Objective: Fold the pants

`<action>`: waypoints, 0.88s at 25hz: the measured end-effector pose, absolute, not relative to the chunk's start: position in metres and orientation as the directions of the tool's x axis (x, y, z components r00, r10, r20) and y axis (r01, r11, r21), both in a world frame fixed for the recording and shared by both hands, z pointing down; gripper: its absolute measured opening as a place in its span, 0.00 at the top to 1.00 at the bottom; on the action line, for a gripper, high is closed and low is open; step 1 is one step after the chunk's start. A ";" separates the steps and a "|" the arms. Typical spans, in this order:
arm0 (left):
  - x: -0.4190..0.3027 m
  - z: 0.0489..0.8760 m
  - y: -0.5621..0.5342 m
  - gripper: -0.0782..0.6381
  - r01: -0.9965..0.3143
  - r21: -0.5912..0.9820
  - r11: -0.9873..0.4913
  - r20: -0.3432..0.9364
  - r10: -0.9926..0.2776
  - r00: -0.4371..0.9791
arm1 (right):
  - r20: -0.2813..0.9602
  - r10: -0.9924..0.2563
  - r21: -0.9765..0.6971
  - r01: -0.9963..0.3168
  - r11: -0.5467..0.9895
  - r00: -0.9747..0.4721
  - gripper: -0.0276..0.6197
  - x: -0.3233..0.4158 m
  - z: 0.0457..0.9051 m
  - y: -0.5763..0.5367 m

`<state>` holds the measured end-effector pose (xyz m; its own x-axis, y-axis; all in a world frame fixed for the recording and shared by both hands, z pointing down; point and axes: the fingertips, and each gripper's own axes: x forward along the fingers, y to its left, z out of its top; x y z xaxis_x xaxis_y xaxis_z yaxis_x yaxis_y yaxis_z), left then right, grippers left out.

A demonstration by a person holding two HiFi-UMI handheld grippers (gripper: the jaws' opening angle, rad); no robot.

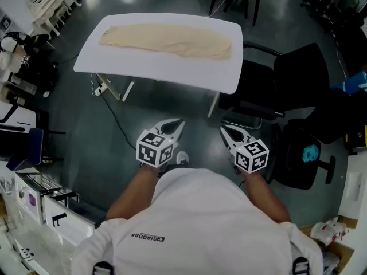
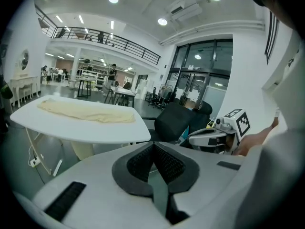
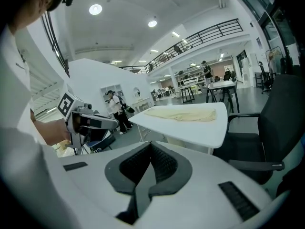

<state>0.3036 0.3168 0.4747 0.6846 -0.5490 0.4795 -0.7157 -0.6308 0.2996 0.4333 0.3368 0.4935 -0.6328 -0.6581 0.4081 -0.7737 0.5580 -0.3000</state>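
While the left claw (image 1: 174, 126) and right claw (image 1: 228, 132) hang side by side, jaws pinched together and empty, the cream pants (image 1: 166, 40) lie flat along the white worktop (image 1: 172, 69), well apart from both.

Count: 1 table (image 1: 166, 67), 1 pants (image 1: 166, 40), 2 grippers (left gripper (image 1: 176, 124), right gripper (image 1: 226, 132)), 2 blk chairs (image 1: 301, 73) (image 1: 291, 168).

White short-sleeved T-shirt (image 1: 200, 222) with small dark print (image 1: 147, 237) at the neck, dark straps (image 1: 102, 267) at both shoulders, white shoe (image 1: 182, 158), left gripper (image 1: 175, 125) and right gripper (image 1: 229, 133) pale grey shelled, black-and-white marker cubes (image 1: 155, 148), dark ribbed pads (image 2: 138, 162).
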 end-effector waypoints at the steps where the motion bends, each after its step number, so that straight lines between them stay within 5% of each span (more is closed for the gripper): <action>1: 0.300 0.474 0.309 0.85 -0.712 0.299 -0.635 0.476 -0.548 0.688 | 0.407 -0.662 -0.297 -0.776 0.556 -0.630 0.93 0.429 0.492 0.330; 22: 0.240 0.484 0.206 0.85 -0.671 0.308 -0.675 0.461 -0.511 0.725 | 0.450 -0.694 -0.255 -0.825 0.504 -0.562 0.93 0.377 0.492 0.243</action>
